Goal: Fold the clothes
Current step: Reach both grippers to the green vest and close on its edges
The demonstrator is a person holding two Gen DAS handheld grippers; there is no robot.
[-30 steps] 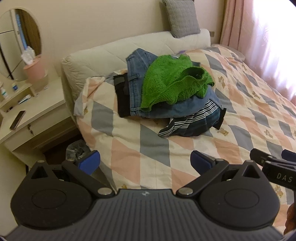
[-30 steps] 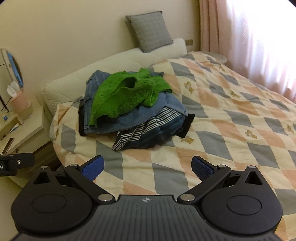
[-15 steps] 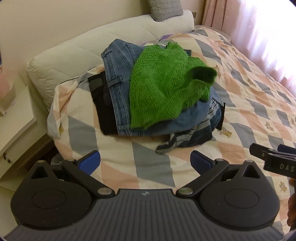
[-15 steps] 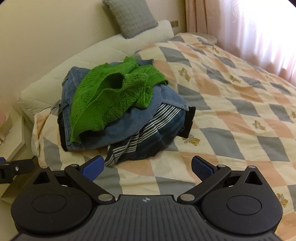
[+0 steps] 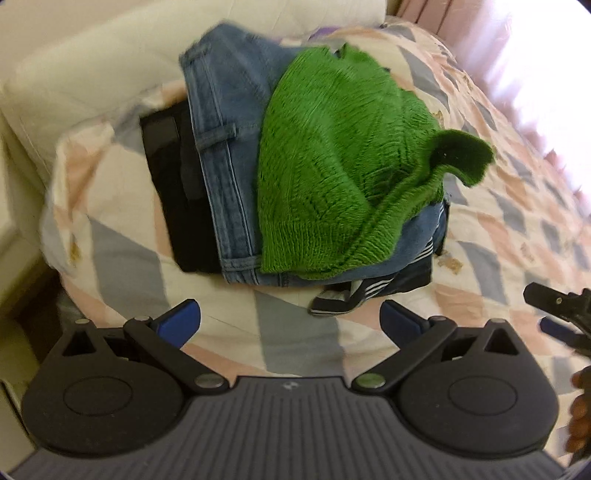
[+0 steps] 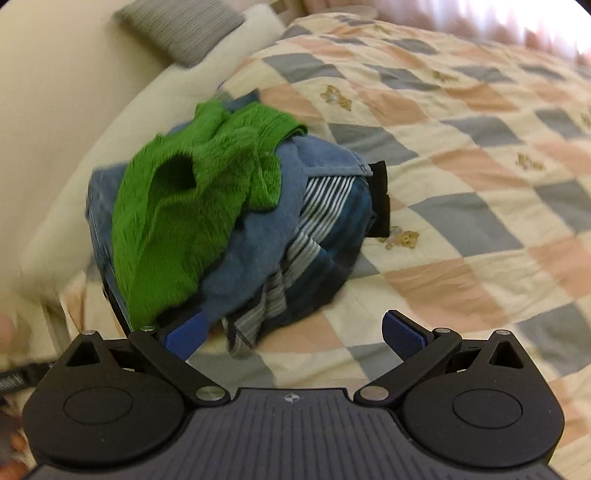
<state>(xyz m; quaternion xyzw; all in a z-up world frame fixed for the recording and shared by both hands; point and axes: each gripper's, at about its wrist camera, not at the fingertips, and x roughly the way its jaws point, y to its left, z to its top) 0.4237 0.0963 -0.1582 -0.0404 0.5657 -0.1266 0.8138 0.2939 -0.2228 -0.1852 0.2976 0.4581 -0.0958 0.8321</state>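
Observation:
A pile of clothes lies at the head end of the bed. A green knit sweater point(image 5: 340, 177) point(image 6: 184, 206) is on top, over blue jeans point(image 5: 225, 155) point(image 6: 255, 254), a black garment point(image 5: 177, 195) and a dark striped garment point(image 5: 351, 295) point(image 6: 325, 243). My left gripper point(image 5: 290, 319) is open and empty, just short of the pile's near edge. My right gripper point(image 6: 293, 332) is open and empty, close to the striped garment. The right gripper also shows at the right edge of the left wrist view point(image 5: 554, 306).
The bed has a quilt point(image 6: 461, 177) with pink, grey and cream diamonds. A cream padded headboard point(image 5: 85, 62) runs behind the pile, with a grey cushion point(image 6: 184, 26) on it. Pink curtains and a bright window point(image 5: 535, 55) are at the far side.
Both grippers have moved closer to the pile, which now fills more of each view. Both stay open. The nightstand has left the left wrist view.

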